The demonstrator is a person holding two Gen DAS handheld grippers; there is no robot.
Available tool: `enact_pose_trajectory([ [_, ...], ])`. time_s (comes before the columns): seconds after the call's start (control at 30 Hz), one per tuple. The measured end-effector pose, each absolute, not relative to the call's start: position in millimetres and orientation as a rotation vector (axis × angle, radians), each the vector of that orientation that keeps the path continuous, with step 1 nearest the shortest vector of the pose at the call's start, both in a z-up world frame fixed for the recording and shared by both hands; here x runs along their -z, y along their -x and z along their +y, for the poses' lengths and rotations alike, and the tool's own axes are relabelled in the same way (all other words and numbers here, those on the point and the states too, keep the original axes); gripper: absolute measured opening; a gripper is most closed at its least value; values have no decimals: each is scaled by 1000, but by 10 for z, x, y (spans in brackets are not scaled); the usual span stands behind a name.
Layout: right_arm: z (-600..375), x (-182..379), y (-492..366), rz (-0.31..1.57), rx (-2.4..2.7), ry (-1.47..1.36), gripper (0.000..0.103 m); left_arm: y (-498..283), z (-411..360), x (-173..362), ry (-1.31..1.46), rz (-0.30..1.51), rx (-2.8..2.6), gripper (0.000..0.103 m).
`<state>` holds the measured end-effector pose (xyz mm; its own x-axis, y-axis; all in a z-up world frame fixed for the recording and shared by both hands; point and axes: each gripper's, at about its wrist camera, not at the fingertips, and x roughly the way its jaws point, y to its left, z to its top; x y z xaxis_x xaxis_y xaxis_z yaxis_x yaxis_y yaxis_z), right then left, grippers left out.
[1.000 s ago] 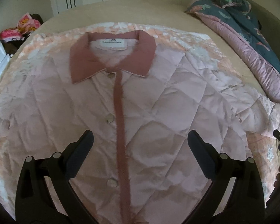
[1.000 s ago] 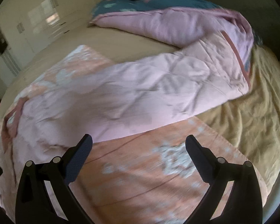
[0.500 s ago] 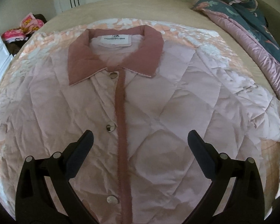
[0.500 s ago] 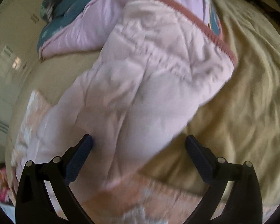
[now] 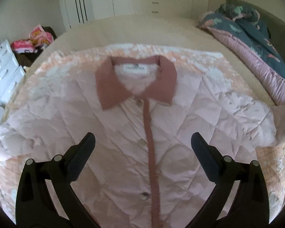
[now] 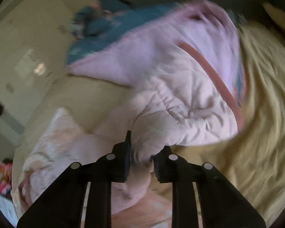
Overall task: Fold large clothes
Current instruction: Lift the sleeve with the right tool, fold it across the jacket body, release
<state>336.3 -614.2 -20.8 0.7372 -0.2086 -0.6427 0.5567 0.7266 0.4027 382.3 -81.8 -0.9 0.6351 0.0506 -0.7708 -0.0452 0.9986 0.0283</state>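
Quilted pink jacket (image 5: 123, 136) lies flat; left gripper (image 5: 142, 148) gapes, right gripper (image 6: 141, 150) closing, pinching its puffy sleeve (image 6: 180, 117).

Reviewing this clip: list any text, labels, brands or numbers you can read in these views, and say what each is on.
Neck label inside the jacket's collar: a small logo and one line of print, too blurred to read.
Pink and yellow packaging beside the bed: printed graphics, no readable letters.
Right wrist view: motion-blurred, no text visible.
No other text, numbers or signs.
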Motion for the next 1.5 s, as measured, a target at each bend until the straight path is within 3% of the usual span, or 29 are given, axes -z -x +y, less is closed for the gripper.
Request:
enact_pose_trajectory([
  [0.27, -5352, -687, -3560, 500, 249, -416, 16, -3690, -527, -404, 11, 816, -52, 94],
  [0.83, -3749, -1415, -3789, 429, 18, -253, 15, -3561, 328, -507, 110, 848, -42, 94],
  [1.17, -2627, -1466, -3990, 414, -104, -120, 14, -3546, 834, -427, 171, 853, -63, 94],
  [1.5, -1653, -869, -4153, 518, -262, -124, 14, -3509, 1237, -243, 312, 872, -55, 94],
])
